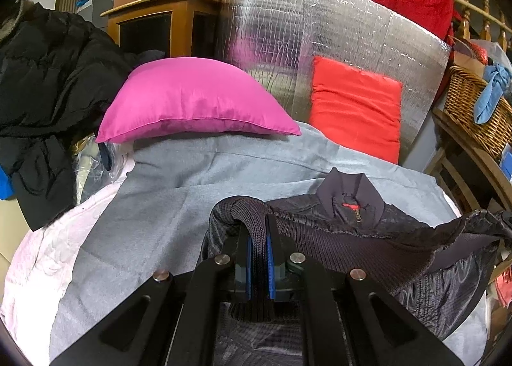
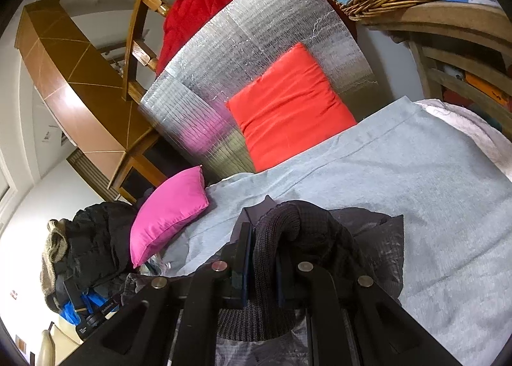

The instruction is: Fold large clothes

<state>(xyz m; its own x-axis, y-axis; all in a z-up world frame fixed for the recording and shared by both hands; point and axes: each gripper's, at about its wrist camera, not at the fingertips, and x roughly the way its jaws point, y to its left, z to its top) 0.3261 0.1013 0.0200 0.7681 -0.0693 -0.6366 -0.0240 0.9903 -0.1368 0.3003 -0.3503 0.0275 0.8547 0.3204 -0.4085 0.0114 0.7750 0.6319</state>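
Ribbed knit hem of a dark quilted jacket (image 1: 352, 238) sits pinched between the blue pads of the left hand-held gripper (image 1: 258, 257), while the right hand-held gripper (image 2: 264, 263) clamps a similar ribbed edge. Both hold fabric, jaws narrow. The garment lies on a grey sheet (image 1: 144, 222) covering the bed, its zipped collar (image 1: 355, 196) pointing away toward the pink pillow (image 1: 192, 100) (and the orange cushion (image 1: 355, 106)). Judging by this, the body stretches rightward from the left grip.
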